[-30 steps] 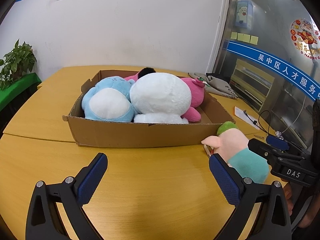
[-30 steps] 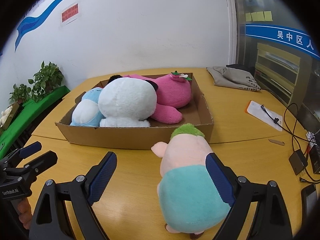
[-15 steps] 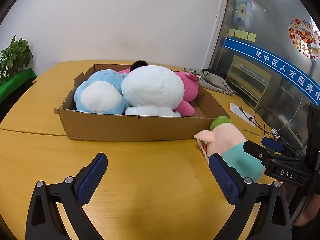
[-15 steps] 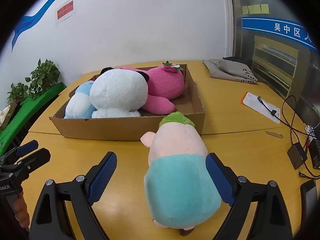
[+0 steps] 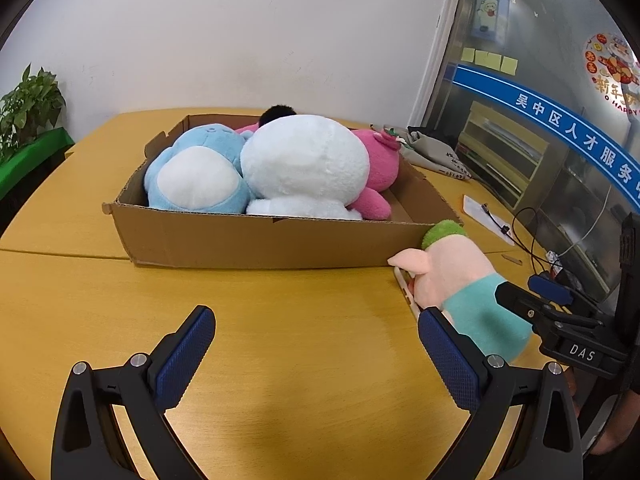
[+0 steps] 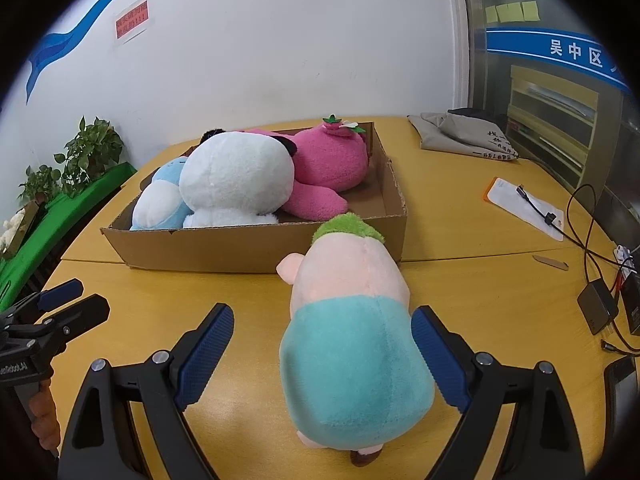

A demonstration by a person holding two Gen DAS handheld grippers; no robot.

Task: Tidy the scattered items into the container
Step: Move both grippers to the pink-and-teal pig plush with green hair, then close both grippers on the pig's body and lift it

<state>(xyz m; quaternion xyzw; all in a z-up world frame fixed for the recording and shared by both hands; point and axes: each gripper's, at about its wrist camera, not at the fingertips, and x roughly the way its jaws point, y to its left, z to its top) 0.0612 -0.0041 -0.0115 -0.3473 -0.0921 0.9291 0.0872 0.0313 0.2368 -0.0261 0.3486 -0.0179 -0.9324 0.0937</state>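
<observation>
The wooden table carries a cardboard box ahead of both claws, holding blue, white and pink plush toys. The pig toy stands between the spread fingers of the right claw, apparently touching its right pad. The left claw gapes, empty.
</observation>
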